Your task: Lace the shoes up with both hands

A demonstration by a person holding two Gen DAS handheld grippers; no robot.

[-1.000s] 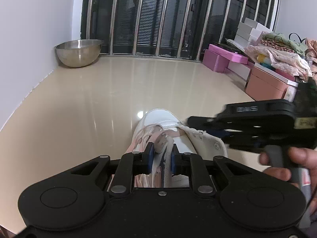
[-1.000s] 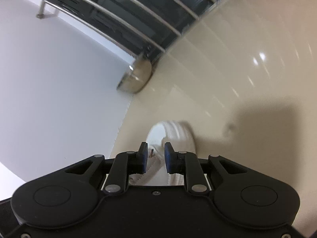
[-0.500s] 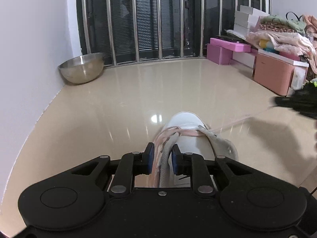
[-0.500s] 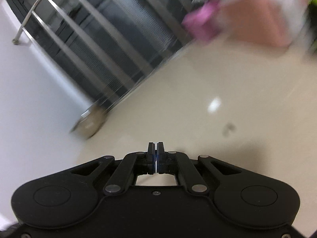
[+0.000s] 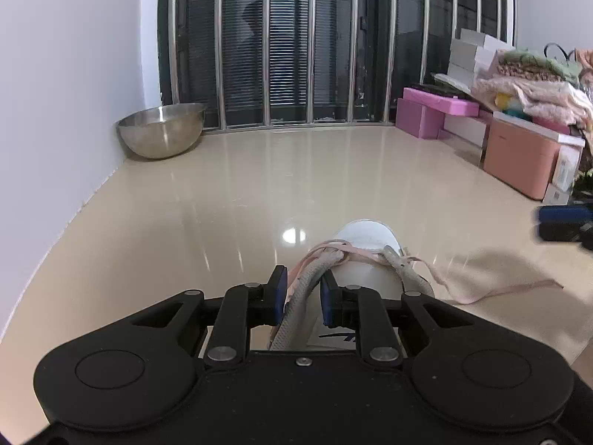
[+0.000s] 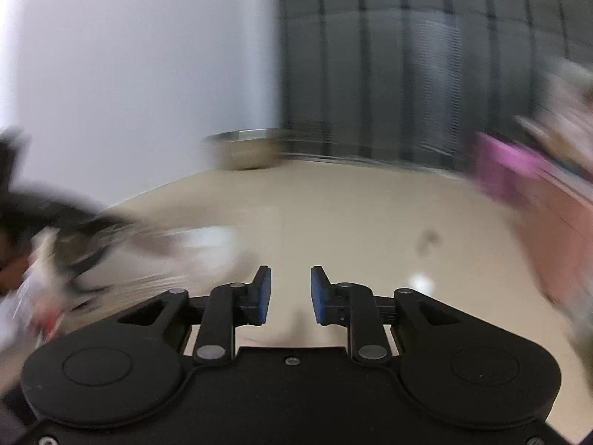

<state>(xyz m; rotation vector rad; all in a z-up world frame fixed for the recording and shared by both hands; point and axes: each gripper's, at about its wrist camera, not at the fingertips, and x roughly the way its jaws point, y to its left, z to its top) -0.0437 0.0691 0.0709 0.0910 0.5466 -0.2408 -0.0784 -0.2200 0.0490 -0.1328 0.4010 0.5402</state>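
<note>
The white shoe rests on the glossy beige floor, toe toward 12 o'clock, directly ahead of the left gripper. Its pink lace crosses the upper, then trails slack across the floor toward 3 o'clock, its free end lying flat. The grey padded edge of the shoe's opening and a lace strand pass between the left gripper's blue pads; the jaws stand narrow around them, but whether the pads press on them cannot be told.

The right gripper has just been opening: its jaws stand a little apart with nothing between them and bare floor visible through the gap. In the left wrist view its blue-tipped end appears at the 3 o'clock edge, apart from the lace end. The right wrist view is heavily motion-blurred.

Outward: a steel bowl sits at 10 o'clock against the wall, window bars at 12 o'clock, pink boxes at 2 o'clock.
</note>
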